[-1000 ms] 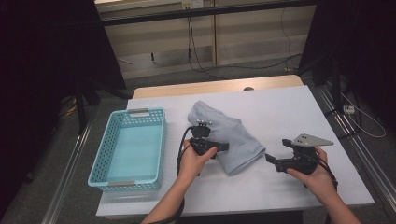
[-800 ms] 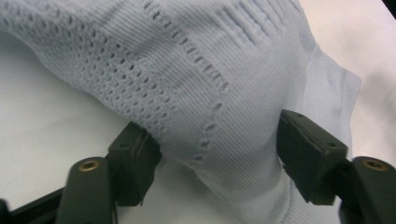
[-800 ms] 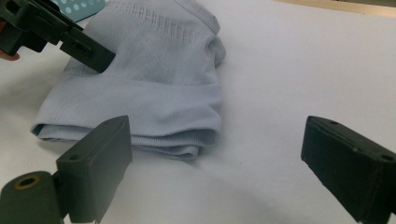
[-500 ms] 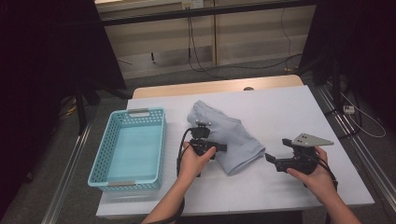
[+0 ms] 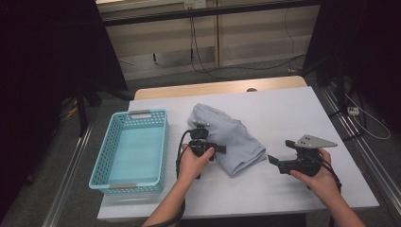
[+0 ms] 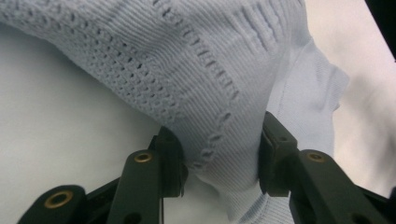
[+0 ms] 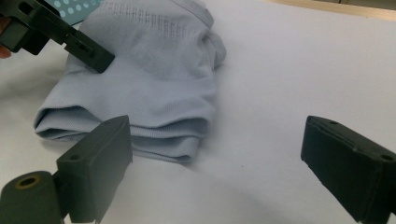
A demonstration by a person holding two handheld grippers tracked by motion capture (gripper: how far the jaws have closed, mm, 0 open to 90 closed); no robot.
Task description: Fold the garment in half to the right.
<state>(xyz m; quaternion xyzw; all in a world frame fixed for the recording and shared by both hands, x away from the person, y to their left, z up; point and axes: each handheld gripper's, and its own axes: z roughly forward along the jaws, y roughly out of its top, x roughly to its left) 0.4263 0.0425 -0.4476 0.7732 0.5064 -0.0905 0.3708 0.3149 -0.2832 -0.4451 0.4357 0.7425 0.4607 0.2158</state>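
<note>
A folded pale-blue knit garment (image 5: 227,137) lies mid-table. The left gripper (image 6: 219,154), jaws just closing, pinches its near-left edge. The right gripper (image 7: 215,158) waits wide apart over bare tabletop (image 5: 293,113). A blue basket (image 5: 132,146) sits left.

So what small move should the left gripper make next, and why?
Probably finish closing. The left gripper has just been closing, and a fold of the cloth sits between its jaws, seemingly not squeezed tight. Lifting toward the basket now might let it slip.
</note>
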